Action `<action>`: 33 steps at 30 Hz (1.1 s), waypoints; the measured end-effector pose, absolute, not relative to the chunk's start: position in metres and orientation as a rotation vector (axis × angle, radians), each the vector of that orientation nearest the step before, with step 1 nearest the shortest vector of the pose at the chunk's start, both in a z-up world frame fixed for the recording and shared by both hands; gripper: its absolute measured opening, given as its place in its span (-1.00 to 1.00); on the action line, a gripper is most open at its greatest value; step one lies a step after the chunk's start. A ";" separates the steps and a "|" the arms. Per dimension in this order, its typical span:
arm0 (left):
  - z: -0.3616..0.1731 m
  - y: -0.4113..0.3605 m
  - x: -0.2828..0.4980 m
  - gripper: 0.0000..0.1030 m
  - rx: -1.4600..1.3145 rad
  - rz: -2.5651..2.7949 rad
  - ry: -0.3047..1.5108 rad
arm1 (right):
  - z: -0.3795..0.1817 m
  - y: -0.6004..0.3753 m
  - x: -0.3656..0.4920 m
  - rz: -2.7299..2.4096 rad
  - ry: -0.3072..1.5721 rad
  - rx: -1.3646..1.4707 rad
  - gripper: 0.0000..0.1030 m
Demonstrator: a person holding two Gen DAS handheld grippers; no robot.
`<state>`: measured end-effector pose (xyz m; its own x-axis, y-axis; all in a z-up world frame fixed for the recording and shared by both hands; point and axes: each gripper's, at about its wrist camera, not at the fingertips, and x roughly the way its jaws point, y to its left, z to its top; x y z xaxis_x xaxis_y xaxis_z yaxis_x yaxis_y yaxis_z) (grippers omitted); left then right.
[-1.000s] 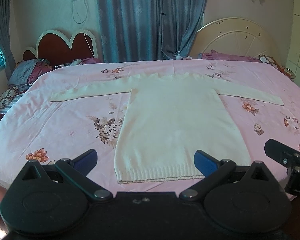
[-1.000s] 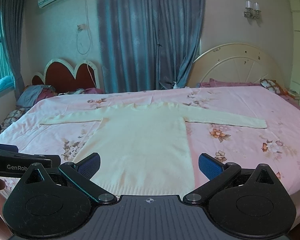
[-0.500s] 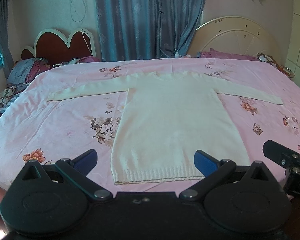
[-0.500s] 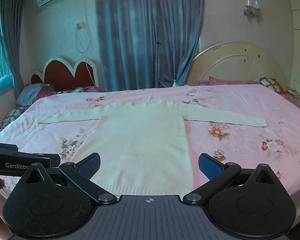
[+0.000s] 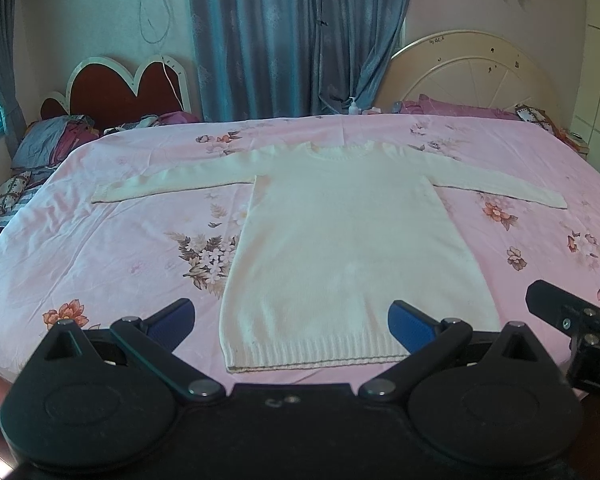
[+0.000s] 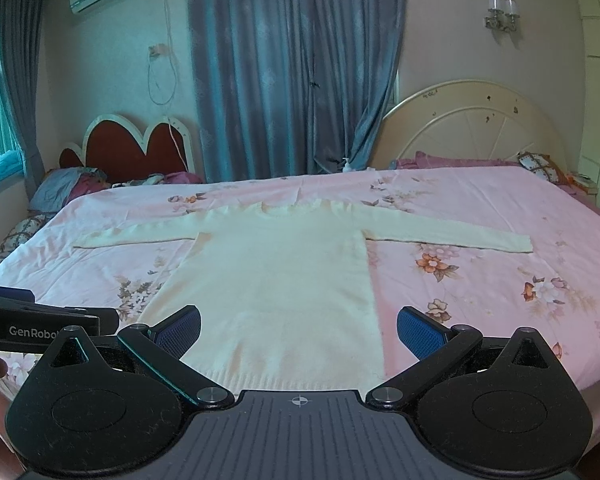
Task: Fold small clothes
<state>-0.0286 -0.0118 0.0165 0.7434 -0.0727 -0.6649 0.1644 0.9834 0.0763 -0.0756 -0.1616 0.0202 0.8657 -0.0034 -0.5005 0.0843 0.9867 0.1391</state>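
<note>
Both views have crept nearer the sweater [image 5: 352, 248]; left tongs [image 5: 290, 322] and right tongs [image 6: 299, 330] gape empty; hem partly hidden.

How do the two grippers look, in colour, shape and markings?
The left gripper and the right gripper are black, with round housings, angled link bars and blue pads. White lettering starting "GenRobo" runs along the left gripper's side, seen from the right wrist.

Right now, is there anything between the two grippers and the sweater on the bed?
Nothing visible. The cream sweater lies flat on the pink sheet, hem toward the open left gripper and open right gripper. Only bare sheet lies beside it.
</note>
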 end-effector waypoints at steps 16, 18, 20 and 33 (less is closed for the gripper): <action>0.012 -0.010 -0.015 0.99 0.133 -0.119 0.736 | 0.009 -0.166 -0.063 -0.057 0.543 0.168 1.00; 0.011 -0.010 -0.015 0.99 0.133 -0.120 0.737 | 0.007 -0.166 -0.061 -0.061 0.544 0.165 1.00; 0.010 -0.009 -0.011 0.99 0.133 -0.120 0.741 | 0.005 -0.167 -0.057 -0.064 0.548 0.165 1.00; -0.001 -0.020 0.032 0.99 0.153 -0.128 0.773 | -0.006 -0.183 -0.022 -0.122 0.557 0.171 1.00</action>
